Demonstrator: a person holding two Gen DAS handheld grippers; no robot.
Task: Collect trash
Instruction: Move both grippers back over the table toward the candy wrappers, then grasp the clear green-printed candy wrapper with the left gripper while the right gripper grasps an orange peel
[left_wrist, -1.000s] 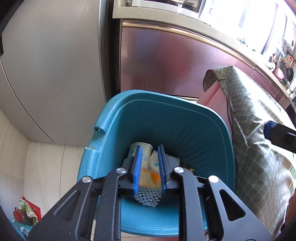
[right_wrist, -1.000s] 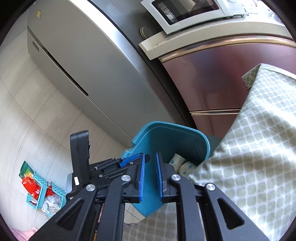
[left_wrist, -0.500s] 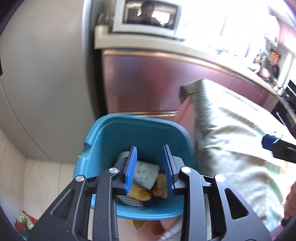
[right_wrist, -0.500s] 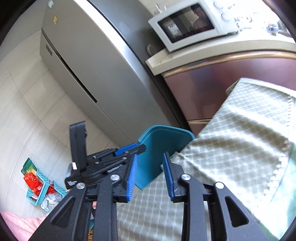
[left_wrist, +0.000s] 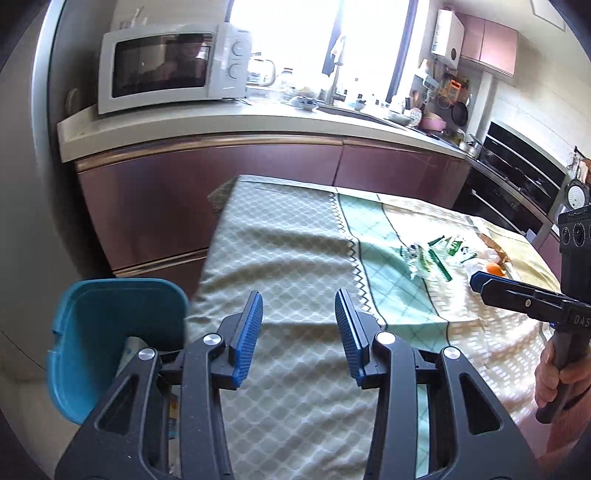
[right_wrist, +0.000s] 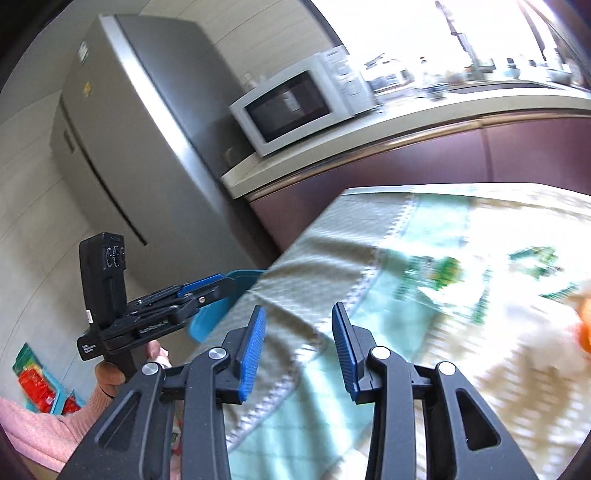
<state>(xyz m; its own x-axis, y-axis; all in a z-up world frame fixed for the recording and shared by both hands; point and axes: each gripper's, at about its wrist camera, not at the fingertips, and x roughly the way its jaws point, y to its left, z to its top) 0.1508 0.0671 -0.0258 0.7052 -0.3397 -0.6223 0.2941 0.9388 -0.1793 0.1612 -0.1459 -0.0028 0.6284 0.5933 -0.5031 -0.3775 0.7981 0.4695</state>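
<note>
Crumpled green-and-white plastic wrappers (left_wrist: 430, 254) lying toward the far right edge of the checked-cloth-covered table (left_wrist: 295, 236), an orange scrap (left_wrist: 495, 270) just beside. No print legible there. Well ahead of left gripper (left_wrist: 299, 328), blue pads spread, nothing between. Right gripper (right_wrist: 298, 339) likewise spread and empty. Teal plastic bin (left_wrist: 92, 332) beside the table's near left corner. "DAS" partly readable on right gripper's body.

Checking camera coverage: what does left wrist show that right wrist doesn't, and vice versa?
Left wrist only: inside of the blue bin with trash in it, the sink and oven.

Right wrist only: the fridge, red packets in floor baskets, pink sleeve.

Both: microwave, tablecloth, green-white wrappers, orange scrap, and both open grippers, left gripper, right gripper.
</note>
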